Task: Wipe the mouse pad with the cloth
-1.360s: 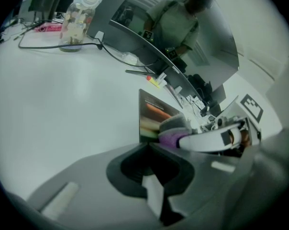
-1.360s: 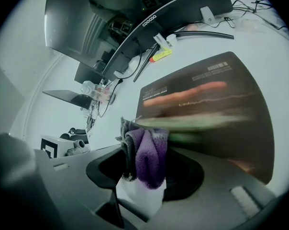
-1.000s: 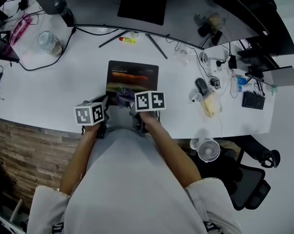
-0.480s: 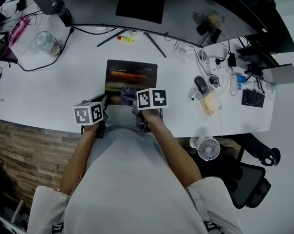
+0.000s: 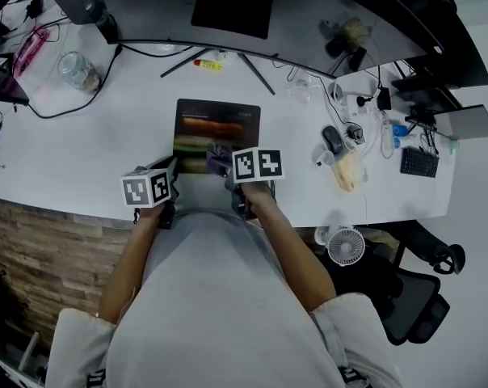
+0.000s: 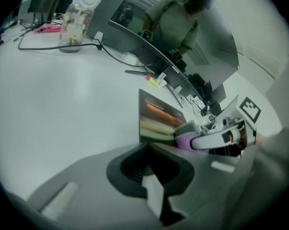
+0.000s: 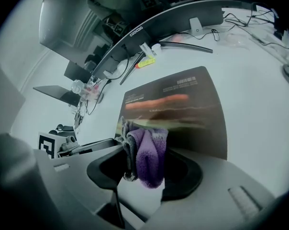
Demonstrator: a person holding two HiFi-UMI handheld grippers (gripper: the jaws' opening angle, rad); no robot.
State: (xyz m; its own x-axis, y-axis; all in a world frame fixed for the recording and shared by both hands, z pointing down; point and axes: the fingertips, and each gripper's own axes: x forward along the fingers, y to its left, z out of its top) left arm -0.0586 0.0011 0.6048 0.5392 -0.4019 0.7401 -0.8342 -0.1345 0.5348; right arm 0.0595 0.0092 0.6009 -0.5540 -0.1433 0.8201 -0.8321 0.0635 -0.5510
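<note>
While the right hand-held gripper (image 7: 143,163) pinches a bunched purple-and-grey cloth (image 7: 147,157) between its jaws, the wad hangs over the near part of the dark mouse pad (image 7: 183,104). Most of the pad stretches uncovered ahead of this hand-held gripper, out to its far edge. Whether the cloth presses on the surface cannot be told.

Just left of it, the left hand-held gripper (image 6: 147,152) has its jaws pressed together on nothing. It sits at the pad's near left corner, and the pad's left edge runs away ahead of it. Both hand-held grippers work close to the front edge of the white worktop (image 5: 107,152), so little room lies behind them.

Left of the left hand-held gripper, bare worktop opens wide. It is bounded far ahead only by a black cable (image 5: 74,107) and a glass jar (image 5: 80,69). Ahead of the pad's far edge a clear strip runs up to the monitor stand legs (image 5: 257,79) and a yellow pen (image 5: 211,65). Right of the right hand-held gripper, a narrower bare stretch separates the pad's right edge from a computer mouse (image 5: 334,142) and a cluster of small items beyond it.
</note>
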